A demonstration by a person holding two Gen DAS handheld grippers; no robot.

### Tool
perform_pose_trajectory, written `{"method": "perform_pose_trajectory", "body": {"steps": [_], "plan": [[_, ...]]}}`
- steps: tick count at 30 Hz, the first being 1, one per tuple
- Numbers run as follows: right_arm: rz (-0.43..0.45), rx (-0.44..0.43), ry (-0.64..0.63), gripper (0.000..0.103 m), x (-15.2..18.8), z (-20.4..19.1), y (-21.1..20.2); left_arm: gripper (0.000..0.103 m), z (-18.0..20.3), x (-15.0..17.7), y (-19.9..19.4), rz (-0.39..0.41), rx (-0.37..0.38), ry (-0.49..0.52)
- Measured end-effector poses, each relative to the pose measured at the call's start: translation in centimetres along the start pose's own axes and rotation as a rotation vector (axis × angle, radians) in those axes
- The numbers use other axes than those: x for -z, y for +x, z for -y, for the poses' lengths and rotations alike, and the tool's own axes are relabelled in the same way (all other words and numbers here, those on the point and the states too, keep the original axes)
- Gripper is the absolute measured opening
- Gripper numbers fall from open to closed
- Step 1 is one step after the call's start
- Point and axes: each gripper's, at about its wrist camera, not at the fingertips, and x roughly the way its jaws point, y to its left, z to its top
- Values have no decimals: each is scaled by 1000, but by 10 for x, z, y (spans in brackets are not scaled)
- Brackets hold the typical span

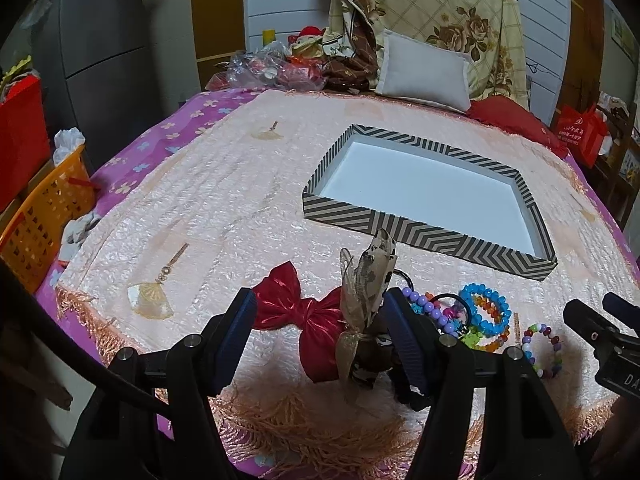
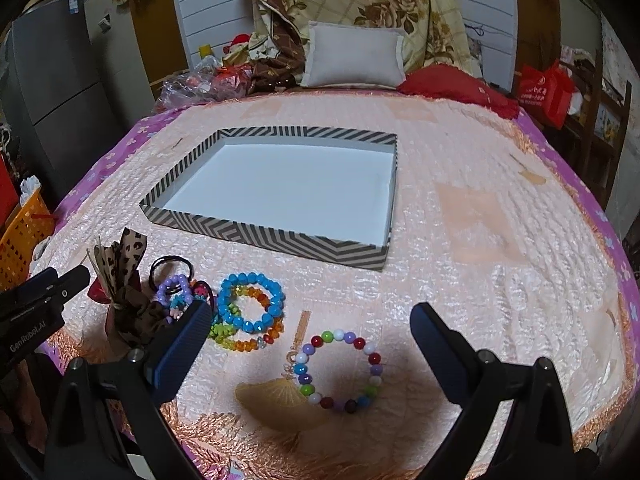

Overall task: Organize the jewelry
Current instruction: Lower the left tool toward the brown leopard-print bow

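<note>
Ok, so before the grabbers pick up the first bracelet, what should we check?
1. Striped cardboard box with the white inside is open and empty: ok.
2. Right hand-held gripper is open wide: ok.
3. Round bracelet of mixed coloured beads lies flat between the right fingers, apart from the other jewelry: ok.
4. Left hand-held gripper is open, around the brown spotted fabric hair tie: ok.
5. Blue bead bracelet overlaps the orange one and may drag it along: not ok.
6. Path over the pink bedspread to the box is free: ok.
</note>
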Motion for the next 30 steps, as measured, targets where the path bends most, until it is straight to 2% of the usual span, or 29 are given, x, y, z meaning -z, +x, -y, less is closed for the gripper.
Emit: {"method": "perform_pose_trajectory", "body": {"steps": [6, 21, 30], "plan": [[-15, -9, 28, 101, 1, 5, 5, 51, -3, 0, 1, -8, 13, -8], [-34, 15, -2, 101, 0, -1, 12, 51, -10, 0, 2, -29, 60, -36], [-20, -5, 15, 101, 2, 2, 13, 51, -11, 2, 4, -43, 50, -30]]}}
